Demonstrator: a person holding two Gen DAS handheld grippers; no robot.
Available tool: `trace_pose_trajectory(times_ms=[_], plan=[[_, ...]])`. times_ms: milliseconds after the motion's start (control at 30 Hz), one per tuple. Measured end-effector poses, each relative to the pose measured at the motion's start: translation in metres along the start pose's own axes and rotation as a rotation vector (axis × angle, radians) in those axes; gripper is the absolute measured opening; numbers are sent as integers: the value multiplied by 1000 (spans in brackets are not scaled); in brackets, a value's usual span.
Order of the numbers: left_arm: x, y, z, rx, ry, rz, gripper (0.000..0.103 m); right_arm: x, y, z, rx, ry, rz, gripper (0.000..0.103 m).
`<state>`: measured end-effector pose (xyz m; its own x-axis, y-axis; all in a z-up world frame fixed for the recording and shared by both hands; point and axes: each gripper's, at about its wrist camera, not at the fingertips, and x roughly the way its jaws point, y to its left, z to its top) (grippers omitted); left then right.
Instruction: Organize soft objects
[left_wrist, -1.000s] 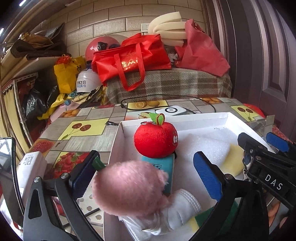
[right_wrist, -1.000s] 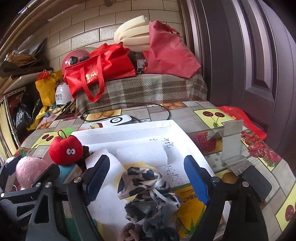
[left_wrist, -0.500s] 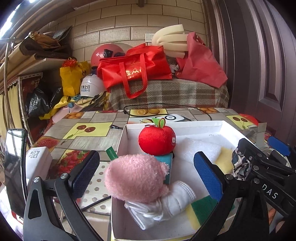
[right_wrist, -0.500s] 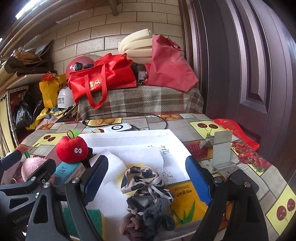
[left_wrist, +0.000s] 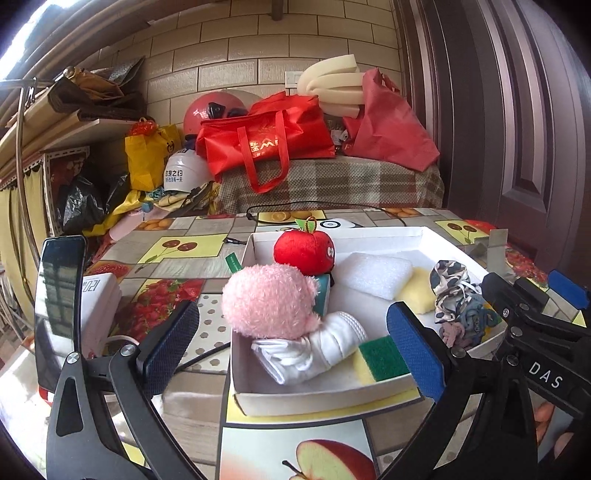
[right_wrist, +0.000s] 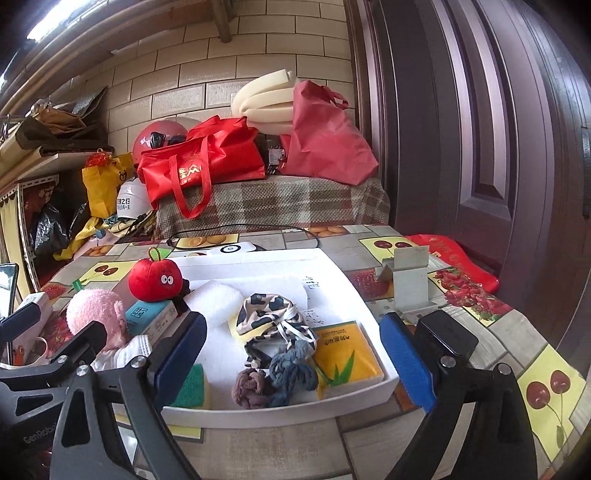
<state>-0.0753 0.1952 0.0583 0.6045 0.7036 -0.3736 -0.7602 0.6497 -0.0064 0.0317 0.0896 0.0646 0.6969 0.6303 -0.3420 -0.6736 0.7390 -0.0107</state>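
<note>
Tablecloth (right_wrist: 406, 435) – bare strip before tray (right_wrist: 280, 415) | right tool (right_wrist: 291, 354) opening

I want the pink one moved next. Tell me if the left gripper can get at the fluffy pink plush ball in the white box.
Probably yes. The left gripper is open and empty, the fluffy pink plush ball lies uncovered ahead between its fingers, and only the white box's low wall stands between.

Box (right_wrist: 369, 306): set on the table (right_wrist: 517, 332).
Apple toy (right_wrist: 157, 284): placed on a carton (right_wrist: 149, 318), back left.
Hair ties (right_wrist: 275, 376): laid in front, beside a packet (right_wrist: 345, 352).
</note>
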Motion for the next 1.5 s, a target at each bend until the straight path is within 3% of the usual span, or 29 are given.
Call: trace_pose_trajectory(times_ms=[367,667,767,1000,1133,1300,1367,1500], plan=[[-37,-3,-16,10,15,-52,103,-33,-9,-13,5,29,48,103],[-67,-11,-29,39,16,-70,103,-53,-28,-34,76,168,89,103],[-76,-16,-32,52,19,-33,103,-77,-34,-38,92,111,86,103],[-95,-31,-45,115,49,-26,103,-133,-45,-38,102,-47,46,103],[-108,-33,-48,101,35,-39,103,-153,-47,-42,98,-71,49,103],[-117,-30,-48,56,29,-7,103,-199,-50,-52,123,-266,-87,103],[-120,-29,-48,52,21,-25,103,-201,-52,-55,152,-250,-166,103],[-121,-36,-49,92,26,-46,103,-187,-60,-53,181,-154,-146,103]])
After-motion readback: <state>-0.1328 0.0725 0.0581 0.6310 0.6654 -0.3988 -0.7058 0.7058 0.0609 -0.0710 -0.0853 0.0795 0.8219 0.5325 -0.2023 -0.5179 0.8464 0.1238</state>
